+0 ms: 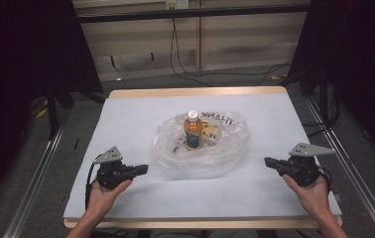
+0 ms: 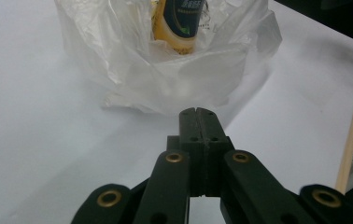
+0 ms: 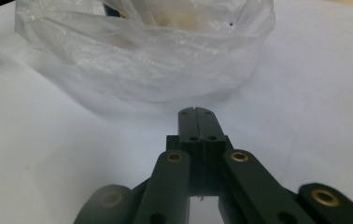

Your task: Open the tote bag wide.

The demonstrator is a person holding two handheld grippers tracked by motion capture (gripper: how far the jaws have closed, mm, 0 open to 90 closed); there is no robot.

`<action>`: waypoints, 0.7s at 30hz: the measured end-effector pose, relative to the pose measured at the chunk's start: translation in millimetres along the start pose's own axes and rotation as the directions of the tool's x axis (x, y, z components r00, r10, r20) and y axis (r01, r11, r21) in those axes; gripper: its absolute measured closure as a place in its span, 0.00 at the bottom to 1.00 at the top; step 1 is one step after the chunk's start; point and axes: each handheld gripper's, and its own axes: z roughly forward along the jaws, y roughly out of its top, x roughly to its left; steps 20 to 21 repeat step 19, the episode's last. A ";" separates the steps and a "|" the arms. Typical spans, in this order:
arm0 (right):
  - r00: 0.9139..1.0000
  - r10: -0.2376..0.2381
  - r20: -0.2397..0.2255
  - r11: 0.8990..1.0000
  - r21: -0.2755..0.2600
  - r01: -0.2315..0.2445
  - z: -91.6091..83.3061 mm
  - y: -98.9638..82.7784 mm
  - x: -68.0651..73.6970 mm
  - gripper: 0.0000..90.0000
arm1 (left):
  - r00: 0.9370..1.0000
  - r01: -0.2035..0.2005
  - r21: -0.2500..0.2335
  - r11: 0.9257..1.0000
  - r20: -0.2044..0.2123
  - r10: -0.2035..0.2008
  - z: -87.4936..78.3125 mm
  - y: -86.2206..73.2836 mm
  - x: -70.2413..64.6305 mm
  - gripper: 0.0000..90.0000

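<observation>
clear plastic bag point(image 1: 203, 148) sits mid-table point(image 1: 126, 114), mouth open upward and walls slumped into a loose ring. orange bottle point(image 1: 193, 130) stands upright inside it, white cap on top, label facing the person; some flat printed packets lie in the bag beside it, too blurred to id. judgement: bag is spread open so contents can be reached from above, and centred so both arms have equal access.

left gripper point(image 1: 142, 169) rests low just beside the bag's near-left edge, pointing at it, not touching. left gripper view: jaws pressed together, no gap, nothing between them; bag wall point(image 2: 165, 70) close ahead w/ bottle point(image 2: 179, 23) behind the film.

right gripper point(image 1: 270, 161) is near the bag's right side, a bit further off, also aimed inward. right gripper view: jaws fully closed, empty; bag point(image 3: 156, 60) ahead, apart from tips.

judgement: both grippers look staged either side, approx symmetric, prob. before working the bag rim or bottle. film is thin and slack, so a grip could slip.
</observation>
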 end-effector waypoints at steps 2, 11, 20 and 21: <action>1.000 -0.006 0.006 1.000 0.002 0.006 -7.5 -4.4 3.5 1.00 | 1.000 -0.018 0.023 1.000 -0.007 0.018 -0.7 -2.3 -6.9 1.00; 0.997 0.080 0.011 0.995 -0.065 -0.080 -37.0 -38.2 9.5 1.00 | 0.999 0.042 -0.058 0.997 0.013 -0.041 -11.9 -29.9 -30.5 1.00; 0.995 0.093 0.023 0.994 -0.060 -0.091 -42.9 -47.9 13.0 1.00 | 1.000 0.013 -0.059 0.998 0.008 -0.013 -19.2 -32.6 -32.0 1.00; 0.995 0.093 0.023 0.994 -0.060 -0.091 -42.9 -47.9 13.0 1.00 | 1.000 0.013 -0.059 0.998 0.008 -0.013 -19.2 -32.6 -32.0 1.00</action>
